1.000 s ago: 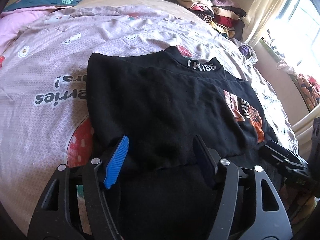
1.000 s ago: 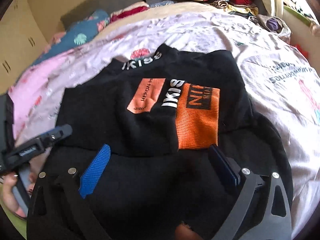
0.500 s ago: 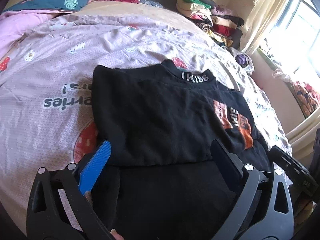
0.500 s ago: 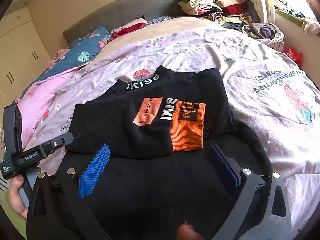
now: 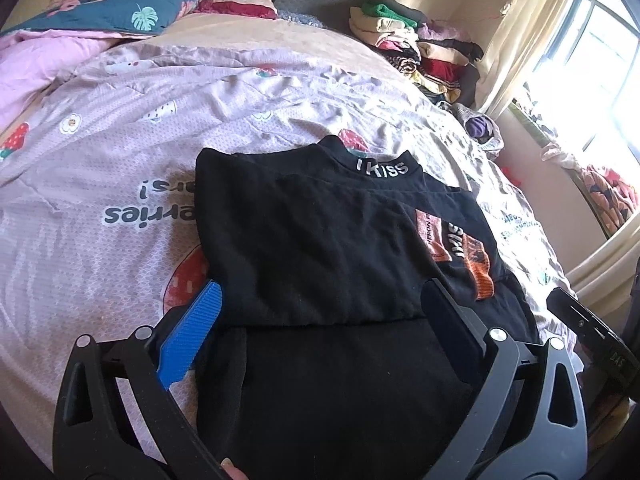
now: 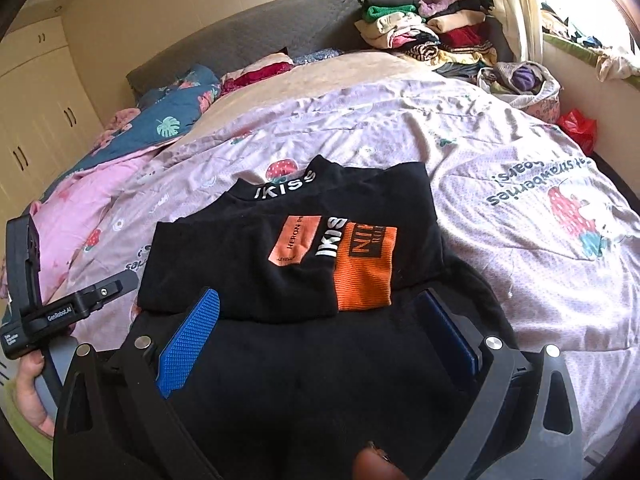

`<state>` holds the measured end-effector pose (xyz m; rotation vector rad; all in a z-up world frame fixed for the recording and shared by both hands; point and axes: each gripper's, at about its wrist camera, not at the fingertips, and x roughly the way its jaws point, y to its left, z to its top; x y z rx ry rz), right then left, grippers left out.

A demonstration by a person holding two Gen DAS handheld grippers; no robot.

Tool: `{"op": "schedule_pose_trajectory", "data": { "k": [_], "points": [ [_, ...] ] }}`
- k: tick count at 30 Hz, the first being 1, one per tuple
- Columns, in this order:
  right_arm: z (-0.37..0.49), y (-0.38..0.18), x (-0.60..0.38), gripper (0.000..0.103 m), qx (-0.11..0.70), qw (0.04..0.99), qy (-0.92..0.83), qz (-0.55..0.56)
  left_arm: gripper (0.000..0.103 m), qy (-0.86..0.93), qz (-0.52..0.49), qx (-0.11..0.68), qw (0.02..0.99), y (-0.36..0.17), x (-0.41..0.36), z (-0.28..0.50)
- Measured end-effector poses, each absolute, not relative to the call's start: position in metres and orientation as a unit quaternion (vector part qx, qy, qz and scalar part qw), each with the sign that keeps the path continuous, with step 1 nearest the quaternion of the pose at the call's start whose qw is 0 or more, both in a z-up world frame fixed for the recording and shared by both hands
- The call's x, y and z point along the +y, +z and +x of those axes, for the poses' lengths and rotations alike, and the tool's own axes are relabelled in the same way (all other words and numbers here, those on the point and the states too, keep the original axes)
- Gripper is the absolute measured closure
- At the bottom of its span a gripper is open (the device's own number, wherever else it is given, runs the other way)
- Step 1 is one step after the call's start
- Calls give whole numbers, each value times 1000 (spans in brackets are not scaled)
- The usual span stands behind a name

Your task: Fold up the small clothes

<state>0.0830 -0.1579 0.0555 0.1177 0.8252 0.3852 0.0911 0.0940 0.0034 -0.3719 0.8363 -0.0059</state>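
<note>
A black top (image 5: pixel 320 248) with "IKISS" on its collar lies on the bed, both sleeves folded across the chest; the right sleeve ends in an orange cuff (image 6: pixel 362 276). It also shows in the right wrist view (image 6: pixel 304 360). My left gripper (image 5: pixel 320 320) is open and empty, held above the top's lower half near the left sleeve's edge. My right gripper (image 6: pixel 320 324) is open and empty above the lower half near the orange cuff. The left gripper's body (image 6: pixel 72 312) shows at the left of the right wrist view.
The pink strawberry-print sheet (image 5: pixel 120 152) covers the bed. A pile of folded clothes (image 5: pixel 416 48) sits at the far right corner by the curtain. Pillows and a blue quilt (image 5: pixel 120 16) lie at the head. A red bag (image 6: pixel 578 128) lies beside the bed.
Both grippers have pulled back and risen from the top, so more of the bed shows. The left jaws have widened from partly closed to fully open. The top has not moved.
</note>
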Motion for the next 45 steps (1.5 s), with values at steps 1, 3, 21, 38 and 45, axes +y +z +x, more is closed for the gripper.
{"op": "schedule_pose_trajectory", "data": {
  "k": [1,3,21,38,45],
  "points": [
    [81,56,-159,5,397,897,186,58,10,-4,-179,403,897,4,94,90],
    [78,59,-161,5,394,898,186,60,10,-3,-177,402,898,6,93,88],
    [49,74,-179,4,375,908,174,65,10,-2,-171,396,902,18,91,64],
    [25,81,-194,4,363,911,184,66,10,2,-164,396,904,25,87,42],
    [14,80,-198,4,365,909,190,62,10,1,-160,399,903,29,80,32]
  ]
}}
